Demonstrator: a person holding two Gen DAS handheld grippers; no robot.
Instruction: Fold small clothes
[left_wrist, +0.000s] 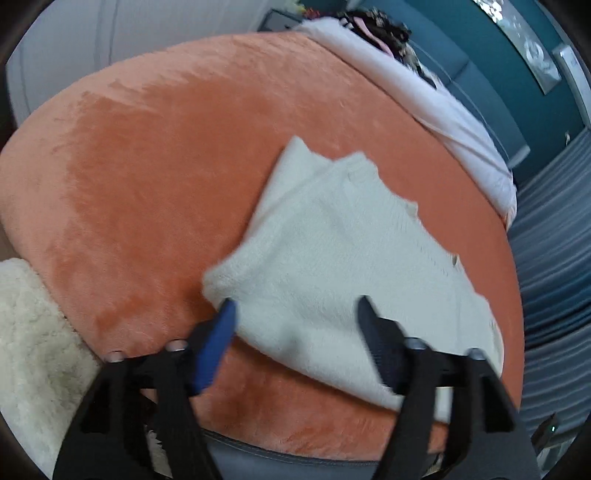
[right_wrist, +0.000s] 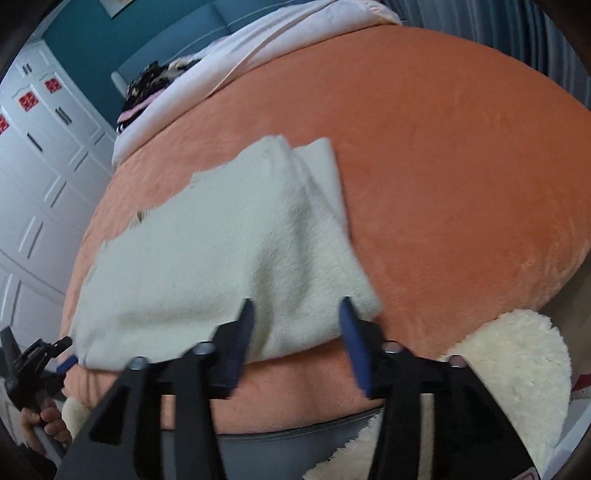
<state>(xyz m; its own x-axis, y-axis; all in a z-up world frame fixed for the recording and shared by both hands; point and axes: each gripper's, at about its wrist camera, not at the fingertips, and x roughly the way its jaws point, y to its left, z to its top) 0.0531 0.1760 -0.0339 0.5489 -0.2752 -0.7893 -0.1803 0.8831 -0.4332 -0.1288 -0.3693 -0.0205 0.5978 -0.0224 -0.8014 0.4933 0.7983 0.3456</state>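
We're looking at a cream sweater (left_wrist: 332, 266), fuzzy knit, lying folded on an orange blanket (left_wrist: 155, 177) w/ a short plush nap, smooth but showing brushed streaks. Sweater's shape is roughly a slanted rectangle w/ a ragged, stepped edge on one side and a softer rounded fold on the other; a thinner layer is peeking out at its far end. We're holding the left gripper (left_wrist: 295, 314) w/ its fingers spread wide apart, one blue pad by the sweater's near corner, the black one over the cloth; can't tell if either is touching. From the right wrist view, the right gripper (right_wrist: 295, 314) is also standing open, both tips hovering at the sweater's (right_wrist: 221, 251) near edge, nothing pinched. A shaggy cream fleece (right_wrist: 509, 362) is sitting near us, beside the blanket (right_wrist: 461, 166). A pale pink sheet (left_wrist: 443, 110) is lying along the blanket's far side.
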